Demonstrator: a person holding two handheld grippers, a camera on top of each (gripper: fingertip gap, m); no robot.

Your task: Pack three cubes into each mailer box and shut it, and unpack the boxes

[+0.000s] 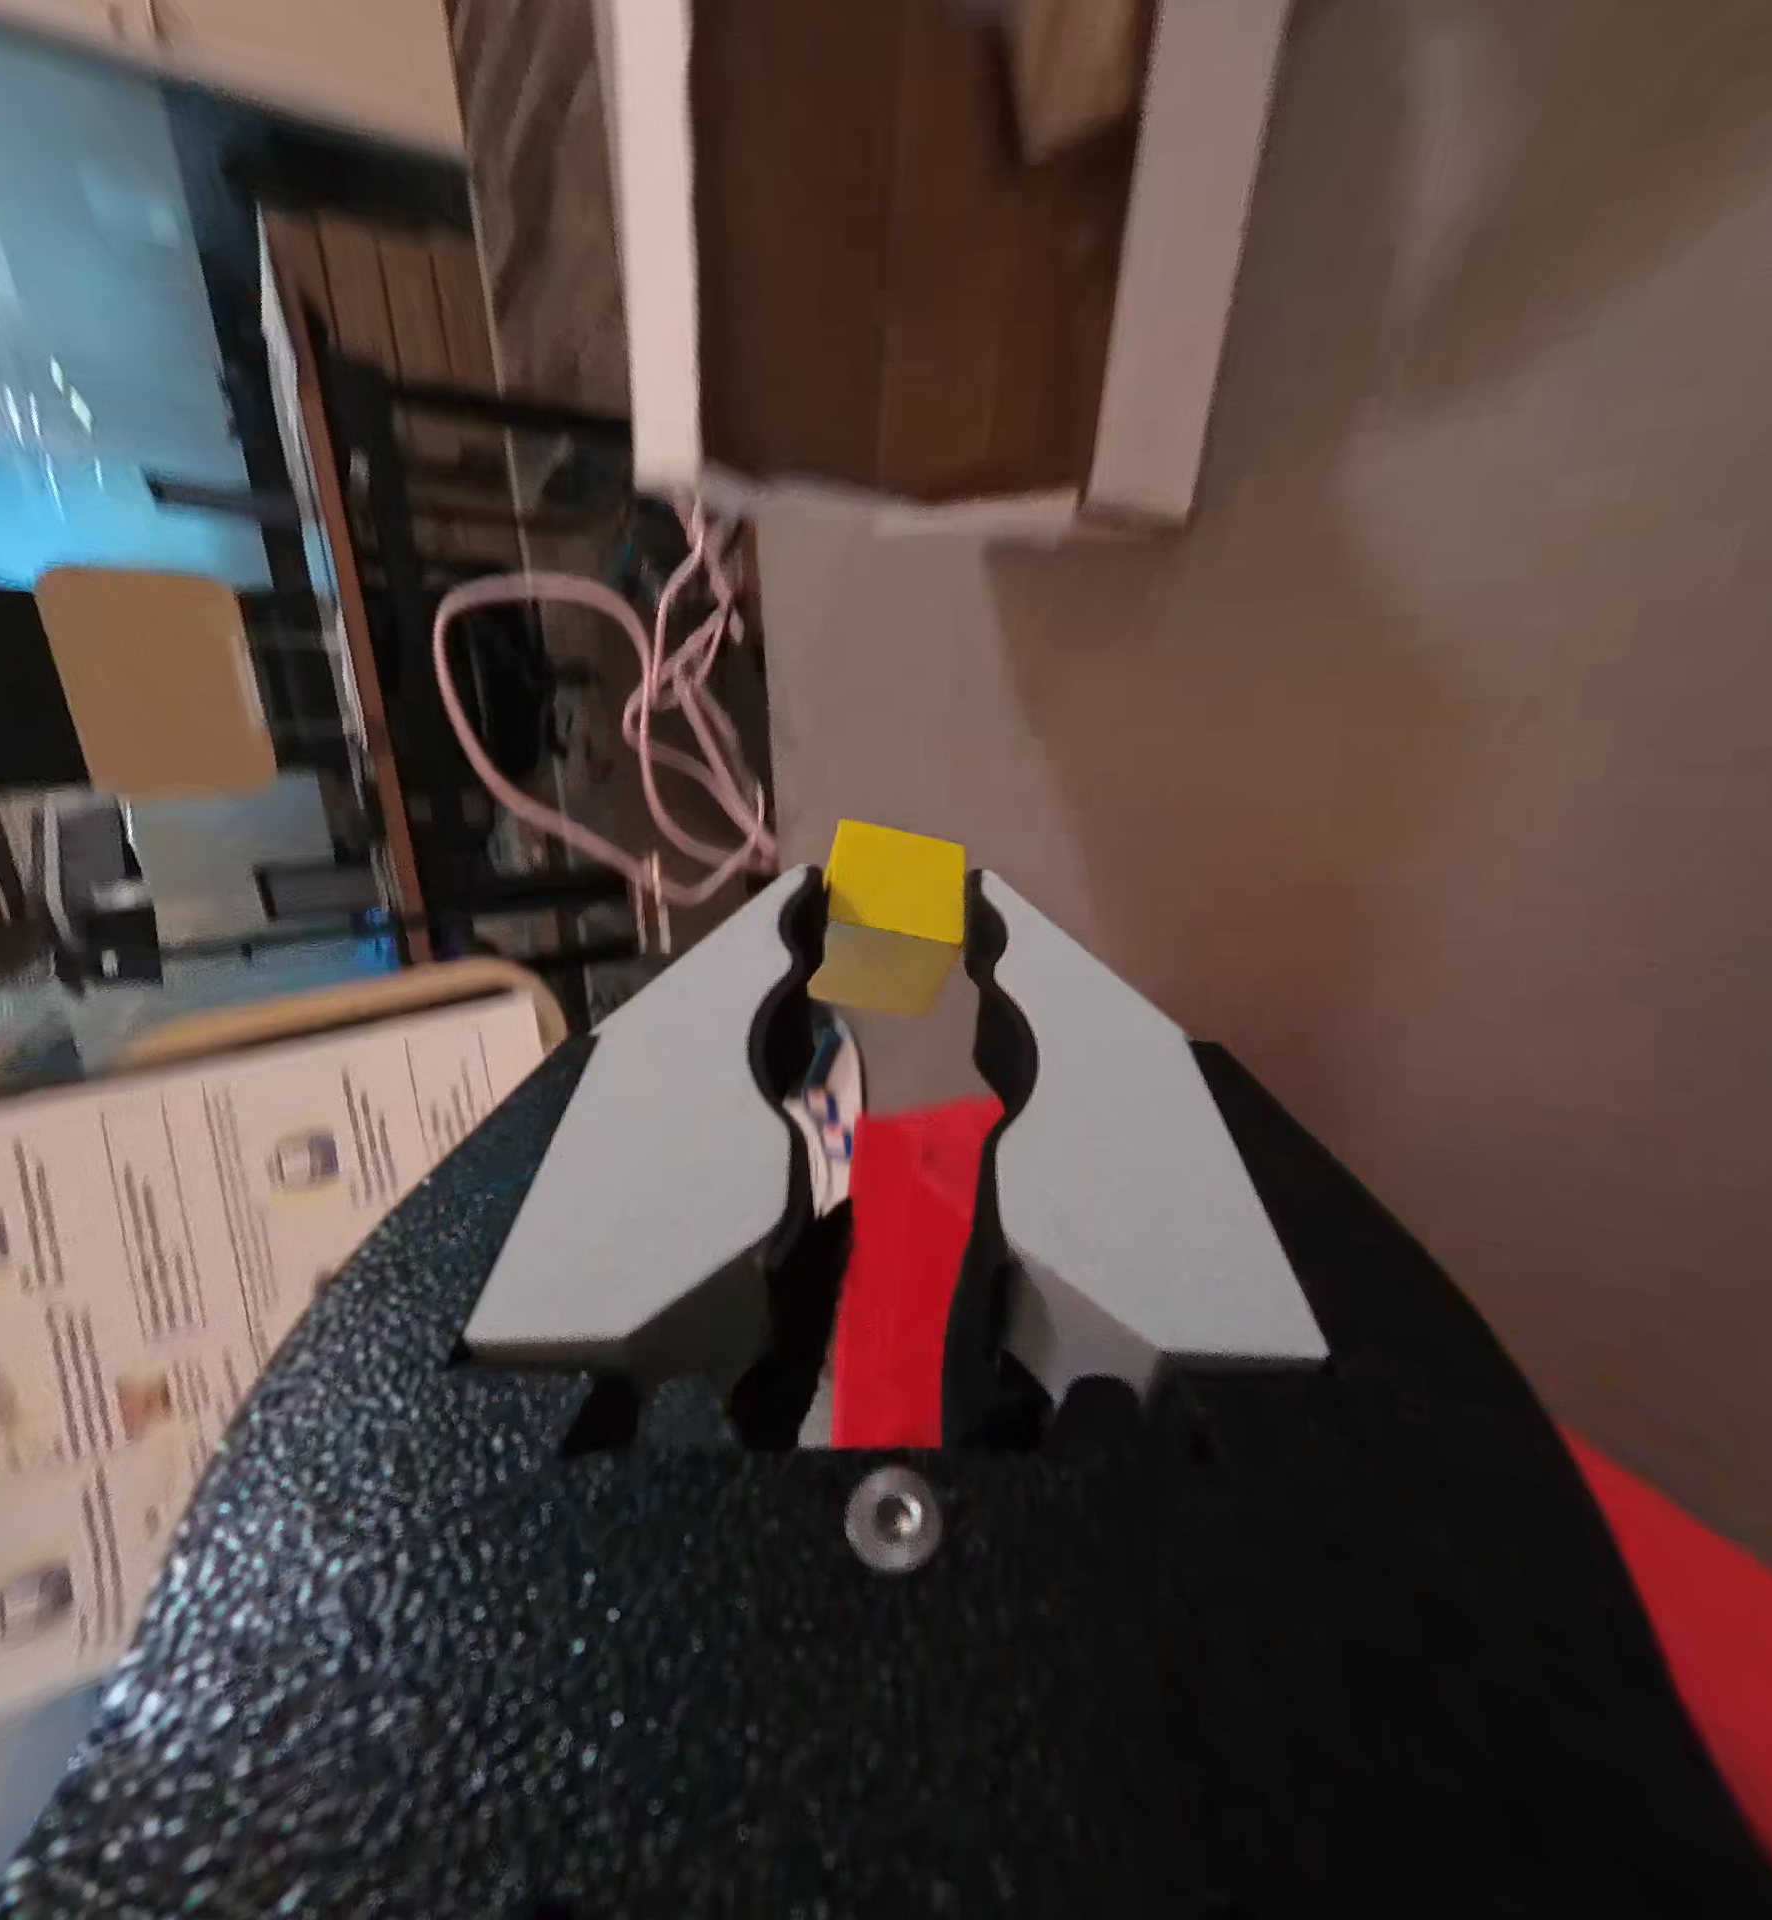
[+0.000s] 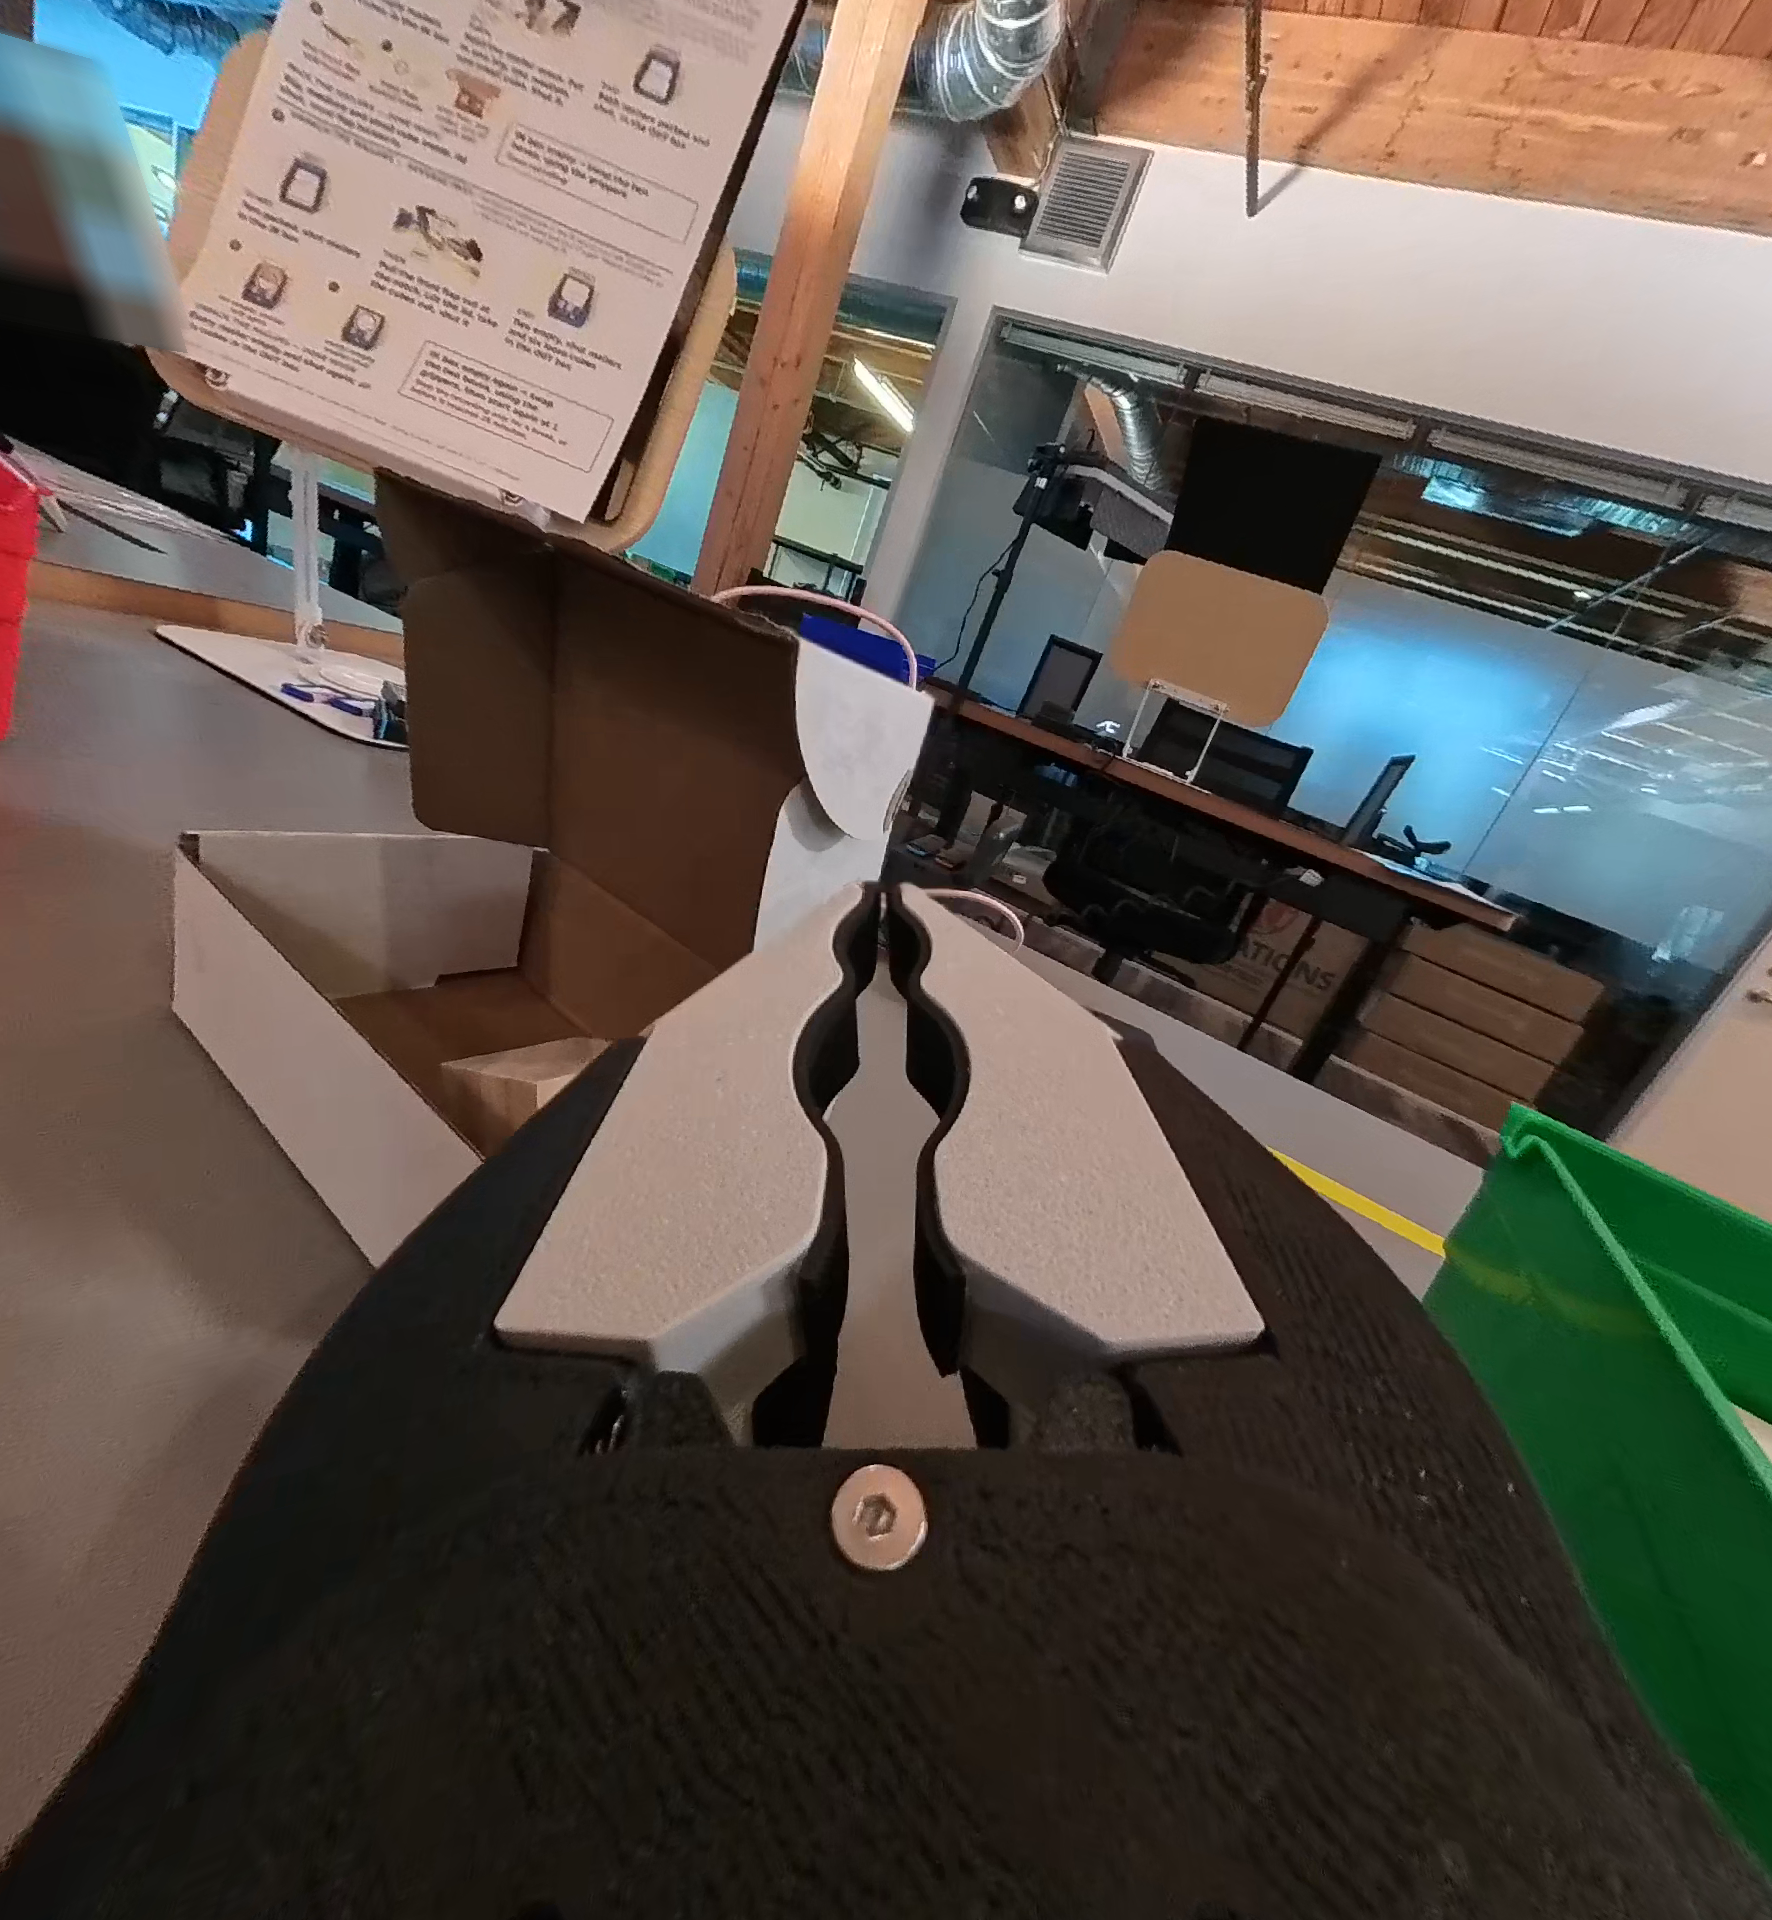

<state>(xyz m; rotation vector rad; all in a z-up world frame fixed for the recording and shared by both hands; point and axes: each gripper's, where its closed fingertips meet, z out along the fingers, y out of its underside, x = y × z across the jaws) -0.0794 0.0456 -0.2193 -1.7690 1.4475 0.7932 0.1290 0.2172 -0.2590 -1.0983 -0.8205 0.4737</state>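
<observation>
Left claw [image 1: 894,902] clenched on yellow cube [image 1: 892,914] at the tips, carried above red bin [image 1: 897,1278], probably mid-transfer. Right claw [image 2: 887,902] closed, empty, idling beside open mailer box [image 2: 269,997] on grey table [image 2: 82,1299]. Printed instruction sheet [image 2: 446,239] propped behind; wording left out.
</observation>
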